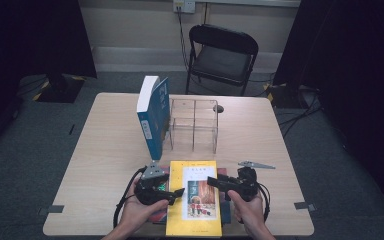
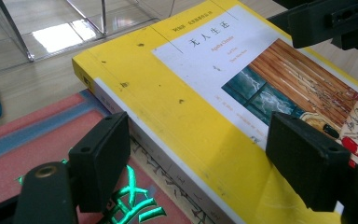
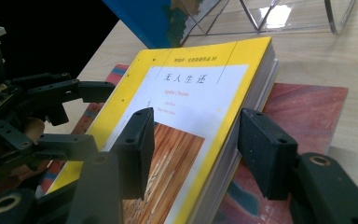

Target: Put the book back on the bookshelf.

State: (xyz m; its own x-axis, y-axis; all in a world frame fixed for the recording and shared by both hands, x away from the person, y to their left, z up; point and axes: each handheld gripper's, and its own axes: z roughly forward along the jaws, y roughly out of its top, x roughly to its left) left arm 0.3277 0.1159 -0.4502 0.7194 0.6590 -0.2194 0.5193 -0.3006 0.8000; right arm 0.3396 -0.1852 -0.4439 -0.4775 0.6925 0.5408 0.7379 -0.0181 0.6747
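Your left claw and right claw both straddle the yellow book, unclamped, atop the red book on the worktop; squeeze unevenly and it slides off.

Probably a lab: black curtains, taped floor cables, folding chair

Both forearms came in bare, no sleeves showing. Each hand carried a black gripper: the left gripper wore a grey three-cornered plate on top, as did the right gripper. The jaws ended in blocky matte-black pads with small screw holes, brass-coloured pivot bushings behind them. Black cables trailed back.
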